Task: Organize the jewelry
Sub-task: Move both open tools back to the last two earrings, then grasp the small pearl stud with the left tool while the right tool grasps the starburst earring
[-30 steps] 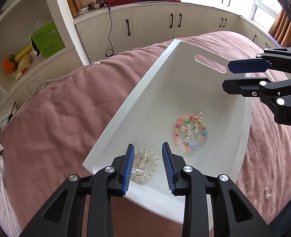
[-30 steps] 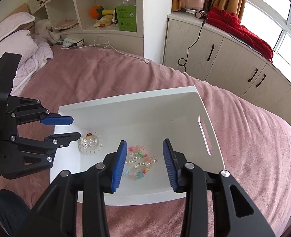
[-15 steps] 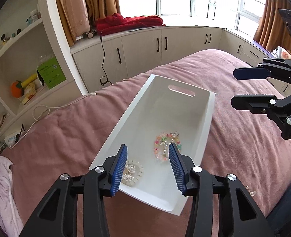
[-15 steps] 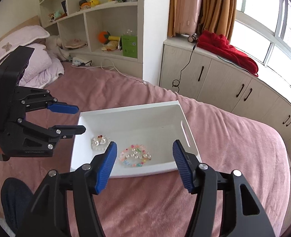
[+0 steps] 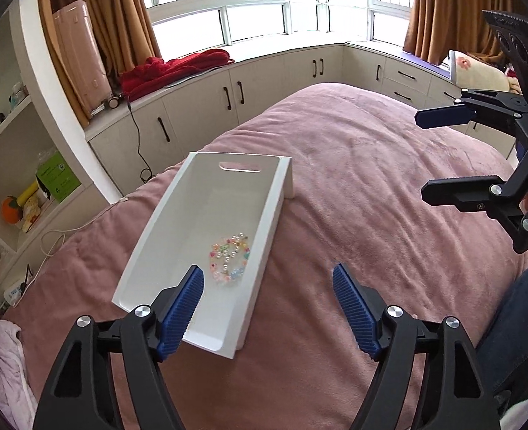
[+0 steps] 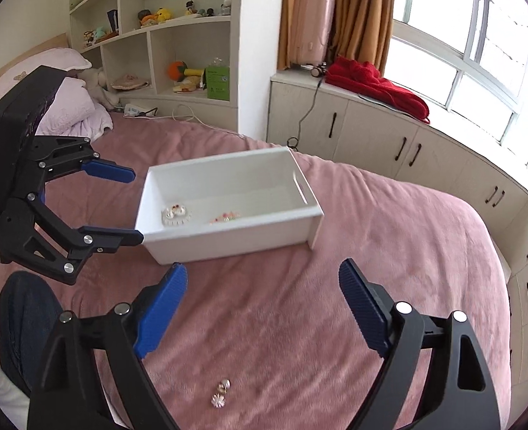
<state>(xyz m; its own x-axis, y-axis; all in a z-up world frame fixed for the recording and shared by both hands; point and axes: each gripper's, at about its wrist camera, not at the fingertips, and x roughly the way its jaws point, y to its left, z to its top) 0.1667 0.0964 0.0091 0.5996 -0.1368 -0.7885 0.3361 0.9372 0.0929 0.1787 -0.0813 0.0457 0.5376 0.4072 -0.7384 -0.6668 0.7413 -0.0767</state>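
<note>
I hold both grippers above the pink bed [image 5: 371,215], and both are spread wide with nothing between the fingers. My left gripper [image 5: 267,308] hangs over the near end of the white tray [image 5: 178,215]; my right gripper [image 6: 260,304] hangs over bare blanket beside it. In the tray lie a bead bracelet [image 5: 230,259] and a white card with earrings [image 6: 175,214], near each other. Small silver pieces [image 6: 221,392] lie on the blanket below my right gripper, well apart from the tray.
</note>
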